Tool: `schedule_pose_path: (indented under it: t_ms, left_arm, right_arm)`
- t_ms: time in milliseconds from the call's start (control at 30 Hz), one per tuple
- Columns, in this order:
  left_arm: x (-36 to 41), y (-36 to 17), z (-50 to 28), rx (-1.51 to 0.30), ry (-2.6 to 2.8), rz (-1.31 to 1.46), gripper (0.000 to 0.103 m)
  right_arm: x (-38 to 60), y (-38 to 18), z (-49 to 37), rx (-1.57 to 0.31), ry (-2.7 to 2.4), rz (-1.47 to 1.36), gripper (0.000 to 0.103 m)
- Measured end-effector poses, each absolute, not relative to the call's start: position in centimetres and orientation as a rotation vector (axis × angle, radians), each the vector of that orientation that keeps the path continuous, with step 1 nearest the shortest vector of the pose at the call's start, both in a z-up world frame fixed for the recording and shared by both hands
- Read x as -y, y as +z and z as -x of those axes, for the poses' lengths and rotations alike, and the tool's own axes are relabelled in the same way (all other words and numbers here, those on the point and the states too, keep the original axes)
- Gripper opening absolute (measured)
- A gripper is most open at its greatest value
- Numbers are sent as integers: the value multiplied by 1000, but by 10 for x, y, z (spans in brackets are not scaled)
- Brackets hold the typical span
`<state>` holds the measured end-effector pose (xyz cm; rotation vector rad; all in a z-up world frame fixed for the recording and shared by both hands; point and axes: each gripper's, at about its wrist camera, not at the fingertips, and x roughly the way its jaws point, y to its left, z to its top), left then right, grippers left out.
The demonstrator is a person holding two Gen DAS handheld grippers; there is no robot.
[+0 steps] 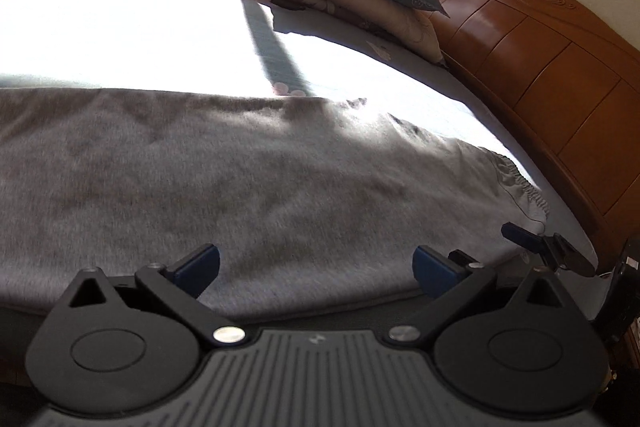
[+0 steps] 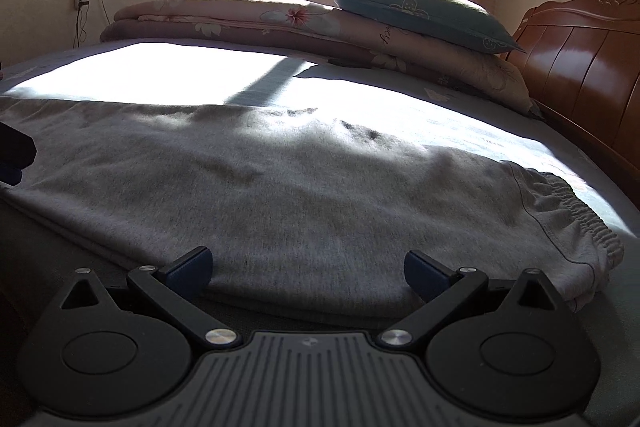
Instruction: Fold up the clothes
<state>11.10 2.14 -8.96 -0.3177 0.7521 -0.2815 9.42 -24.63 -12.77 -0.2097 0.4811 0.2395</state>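
Left wrist: left gripper [image 1: 316, 269], jaws wide and holding nothing, over grey knit sweatpants [image 1: 260, 179] along the bed's [image 1: 408, 79] near edge. Right wrist: right gripper [image 2: 308, 273], jaws wide too; soft, light cloth (likely floppy), best pinched at the doubled near hem.

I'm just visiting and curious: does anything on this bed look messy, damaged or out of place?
Nothing stands out. The grey pants lie flat on the bed, only lightly wrinkled; the pillow sits on folded quilts.
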Motion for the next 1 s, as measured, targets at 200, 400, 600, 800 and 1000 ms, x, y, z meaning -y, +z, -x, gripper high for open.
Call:
schedule_pose_path:
  t_ms: [200, 400, 600, 800, 1000]
  left_arm:
    - [-14, -104, -117, -790, -245, 259, 102]
    - [-13, -111, -114, -790, -228, 221, 102]
    - [-18, -111, -113, -785, -235, 253, 102]
    - [-19, -111, -113, -785, -248, 253, 102]
    - [-20, -112, -112, -779, -252, 256, 102]
  right_arm:
    - [242, -128, -100, -510, 254, 203, 103]
    - [251, -130, -103, -553, 278, 126, 103]
    - [290, -116, -124, -529, 93, -23, 103]
    - [320, -117, -136, -601, 61, -154, 103]
    - [333, -101, -127, -509, 19, -125, 103]
